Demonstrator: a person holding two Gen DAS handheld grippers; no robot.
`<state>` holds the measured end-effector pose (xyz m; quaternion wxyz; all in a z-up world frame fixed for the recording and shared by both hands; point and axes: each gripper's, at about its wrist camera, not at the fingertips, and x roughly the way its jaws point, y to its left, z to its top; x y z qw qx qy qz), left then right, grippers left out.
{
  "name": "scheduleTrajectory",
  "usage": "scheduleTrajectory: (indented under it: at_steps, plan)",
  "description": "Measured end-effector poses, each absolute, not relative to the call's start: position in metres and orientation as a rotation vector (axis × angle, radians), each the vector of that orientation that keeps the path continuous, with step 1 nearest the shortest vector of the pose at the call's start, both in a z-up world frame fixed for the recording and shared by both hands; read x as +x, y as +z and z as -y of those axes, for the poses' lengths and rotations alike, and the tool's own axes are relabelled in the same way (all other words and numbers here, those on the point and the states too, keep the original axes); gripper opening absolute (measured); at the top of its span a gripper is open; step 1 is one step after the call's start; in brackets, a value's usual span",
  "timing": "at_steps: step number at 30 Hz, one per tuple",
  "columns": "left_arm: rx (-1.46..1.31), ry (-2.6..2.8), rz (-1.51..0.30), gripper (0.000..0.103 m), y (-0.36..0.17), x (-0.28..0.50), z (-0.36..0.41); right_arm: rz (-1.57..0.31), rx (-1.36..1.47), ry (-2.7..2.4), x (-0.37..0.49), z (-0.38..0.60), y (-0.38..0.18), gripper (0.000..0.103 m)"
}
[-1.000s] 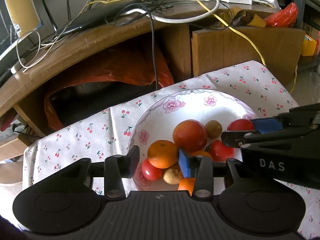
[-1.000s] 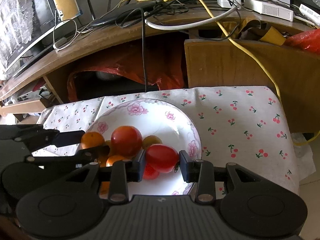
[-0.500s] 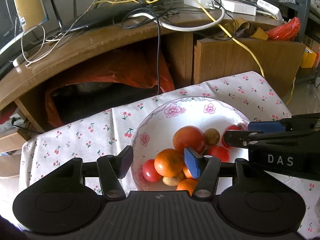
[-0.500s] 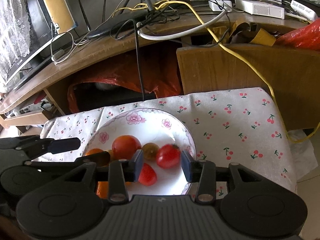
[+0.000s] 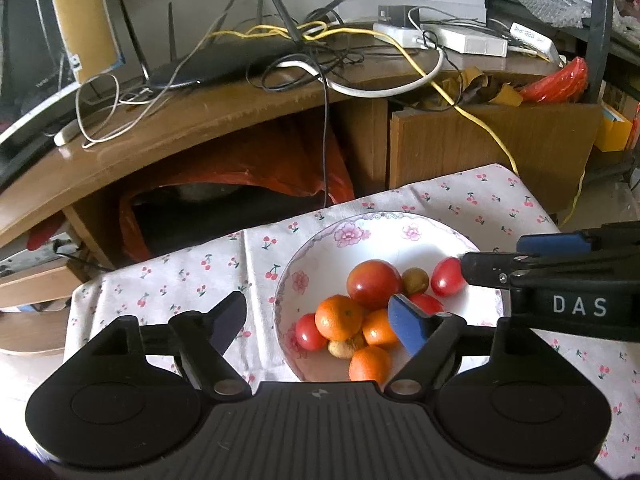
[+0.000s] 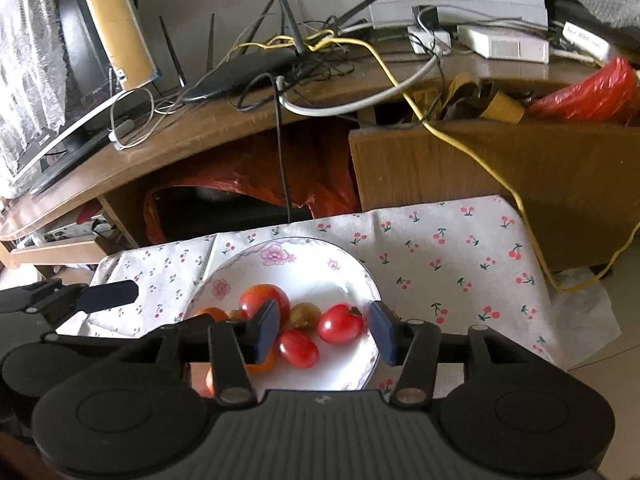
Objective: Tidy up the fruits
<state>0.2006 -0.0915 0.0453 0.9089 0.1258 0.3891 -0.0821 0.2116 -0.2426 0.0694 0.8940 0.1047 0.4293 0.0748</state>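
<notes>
Our left gripper (image 5: 320, 318) stands spread wide, its jaws having just been opening, and nothing is pinched between them: the round orange mandarin (image 5: 338, 317) we look at through the gap lies below and beyond the fingers, in the bowl, clear of both pads. Our right gripper (image 6: 324, 330) is likewise parted, its jaws also just having opened, and empty; the small red oval tomato (image 6: 341, 323) seen between its fingers rests on the bowl's floor, untouched.

Outward from both, the white floral-rimmed porcelain bowl (image 5: 400, 226) holds all the fruit we can see: a large round red tomato (image 5: 374, 283), a small brownish round fruit (image 5: 415, 281), further mandarins and small tomatoes heaped toward the near-left side of the bowl. The bowl sits on the white cherry-print cloth (image 6: 440, 248) covering the desk, and no fruit lies loose on that cloth in either view.

We judge that the coming move turns on this: every fruit lies ahead of and beneath both grippers, the orange heap nearer our left hand, the red oval tomatoes nearer our right. The oval tomato's long axis runs roughly across the right gripper's gap, so it would need care to re-grip.
</notes>
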Motion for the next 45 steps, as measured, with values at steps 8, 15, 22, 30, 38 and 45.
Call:
scheduleTrajectory:
  at_steps: [8, 15, 22, 30, 38, 45]
  plan:
    - [0.289, -0.15, -0.772, 0.088, 0.055, 0.172, 0.092, -0.873, 0.201, 0.147, 0.177, 0.242, 0.086, 0.047]
    - [0.26, -0.151, -0.749, 0.091, 0.065, 0.149, 0.087, -0.871, 0.181, 0.158, 0.144, 0.241, 0.094, 0.047]
    - [0.252, -0.128, -0.729, 0.099, 0.069, 0.129, 0.083, -0.86, 0.182, 0.162, 0.116, 0.24, 0.104, 0.05]
    - [0.252, -0.103, -0.743, 0.103, 0.063, 0.102, 0.078, -0.869, 0.184, 0.157, 0.091, 0.238, 0.105, 0.052]
    - [0.297, -0.075, -0.804, 0.103, 0.049, 0.074, 0.076, -0.898, 0.165, 0.161, 0.062, 0.232, 0.099, 0.053]
    - [0.275, -0.069, -0.851, 0.103, 0.039, 0.054, 0.071, -0.919, 0.168, 0.149, 0.037, 0.229, 0.099, 0.055]
